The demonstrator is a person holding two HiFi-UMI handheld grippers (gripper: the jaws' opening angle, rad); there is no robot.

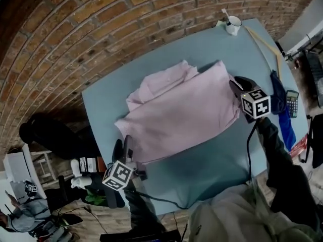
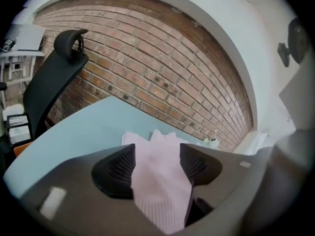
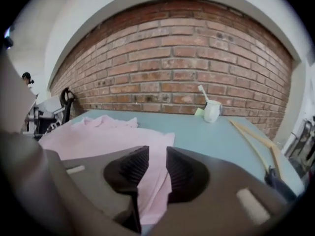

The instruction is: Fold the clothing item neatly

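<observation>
Pink fabric from the garment point(image 2: 160, 181) sits right at the lens, lying in the gap between the pads of the left claw point(image 2: 156, 167). Those pads stand apart, so the cloth rests between them without being pinched. The right claw point(image 3: 152, 168) reads the same way: its two ribbed pads are parted, and a corner of the garment lies loose in the slot between them. My reading is that each claw sits at one end of the same edge so that the layer lands square, and that both are open to let it rest flat.

Seen from the head view, the garment lies spread across the middle of the desk point(image 1: 212, 165). A smooth upper layer covers a rumpled one that pokes out toward the brick wall point(image 1: 101, 29). It looks folded once, and the crumpled far part suggests that tidying and at least one more fold remain. Drawing the claws back low could drag the top layer, so a clean lift away seems wise.

Well apart from the garment, a white mug point(image 1: 233, 25) stands at the far corner. A wooden stick point(image 1: 262, 44) lies along the right edge, and a calculator point(image 1: 292, 103) sits beside something blue point(image 1: 281, 116) that I cannot identify.
</observation>
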